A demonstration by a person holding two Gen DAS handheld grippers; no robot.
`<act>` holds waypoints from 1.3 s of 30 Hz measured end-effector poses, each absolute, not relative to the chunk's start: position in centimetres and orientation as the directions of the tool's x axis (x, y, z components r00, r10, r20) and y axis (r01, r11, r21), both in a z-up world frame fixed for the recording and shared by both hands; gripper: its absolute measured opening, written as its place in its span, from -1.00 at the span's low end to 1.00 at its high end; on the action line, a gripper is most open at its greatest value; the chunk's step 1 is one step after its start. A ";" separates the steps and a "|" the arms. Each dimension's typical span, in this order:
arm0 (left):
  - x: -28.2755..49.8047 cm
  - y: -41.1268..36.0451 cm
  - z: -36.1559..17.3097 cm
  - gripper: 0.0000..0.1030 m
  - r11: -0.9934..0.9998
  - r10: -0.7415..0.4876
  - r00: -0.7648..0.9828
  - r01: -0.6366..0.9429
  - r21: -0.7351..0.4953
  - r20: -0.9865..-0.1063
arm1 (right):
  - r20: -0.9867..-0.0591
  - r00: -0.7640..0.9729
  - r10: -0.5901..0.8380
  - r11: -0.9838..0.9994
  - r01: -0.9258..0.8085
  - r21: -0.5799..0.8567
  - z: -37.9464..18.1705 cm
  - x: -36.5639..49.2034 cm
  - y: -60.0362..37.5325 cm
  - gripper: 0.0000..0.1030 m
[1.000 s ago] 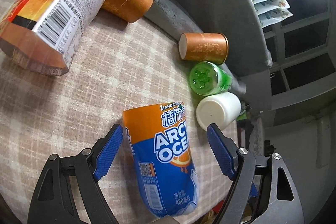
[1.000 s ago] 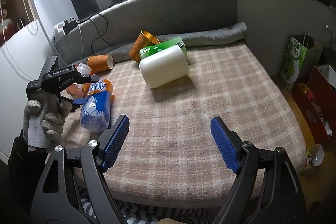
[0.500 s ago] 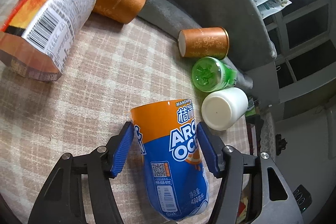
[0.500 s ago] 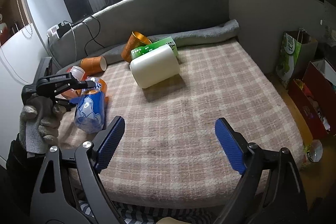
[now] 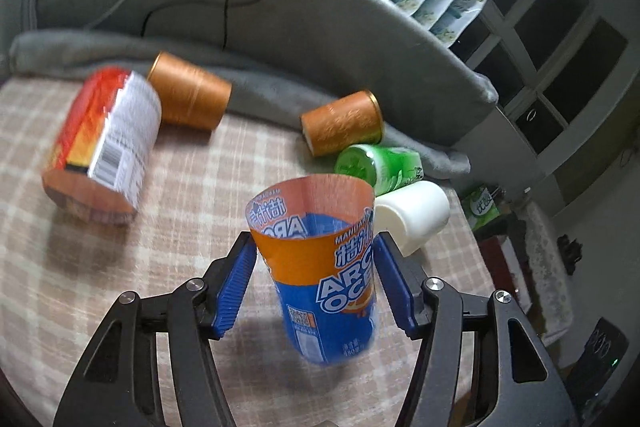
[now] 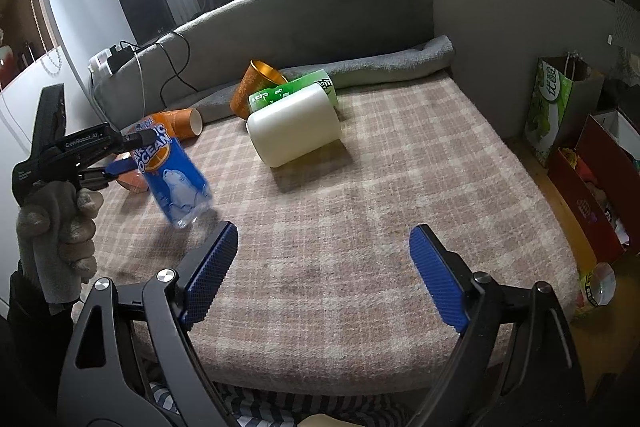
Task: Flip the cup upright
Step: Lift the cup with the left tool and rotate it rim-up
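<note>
Whoa, the left hand-held gripper (image 5: 314, 287) has clamped the Arctic Ocean cup (image 5: 320, 267) and lifted it off the plaid bed (image 6: 380, 187), nearly upright now; right hand-held gripper (image 6: 322, 273) idles spread apart.

Plaid bed cover (image 6: 400, 187); white cup (image 6: 294, 131) lying in middle; green cup (image 6: 296, 91) just behind it; orange cups (image 5: 340, 123) further behind.

Orange-and-blue cup (image 5: 320, 267), open mouth up, tilted, lifted above plaid blanket (image 5: 80, 267)
</note>
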State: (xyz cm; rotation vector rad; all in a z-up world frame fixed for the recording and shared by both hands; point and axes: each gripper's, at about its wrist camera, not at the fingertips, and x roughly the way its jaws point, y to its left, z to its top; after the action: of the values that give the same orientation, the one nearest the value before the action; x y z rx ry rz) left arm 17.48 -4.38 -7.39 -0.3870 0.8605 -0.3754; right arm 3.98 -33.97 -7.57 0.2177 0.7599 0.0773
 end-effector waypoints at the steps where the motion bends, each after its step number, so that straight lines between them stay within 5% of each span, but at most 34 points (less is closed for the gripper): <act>1: 17.4 -4.5 -7.1 0.16 0.874 -0.456 0.607 0.169 -0.455 -0.651 | -0.674 0.724 0.147 0.975 0.010 0.224 -7.6 4.0 -34.0 0.75; 17: 15.8 -9.0 -6.0 0.13 0.947 -0.318 0.705 0.271 -0.173 -0.633 | -0.672 0.728 0.135 0.972 0.035 0.233 -7.6 3.7 -34.9 0.75; 39: 13.3 -12.1 -6.3 0.13 0.943 -0.285 0.731 0.328 -0.047 -0.620 | -0.663 0.738 0.128 0.968 0.052 0.245 -7.2 3.2 -35.5 0.75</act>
State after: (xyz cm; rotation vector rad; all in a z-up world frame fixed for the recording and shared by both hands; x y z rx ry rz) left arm 13.26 -12.11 -6.34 0.0676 0.6709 -0.3379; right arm 3.21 -35.50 -7.24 0.2551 0.7418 0.0426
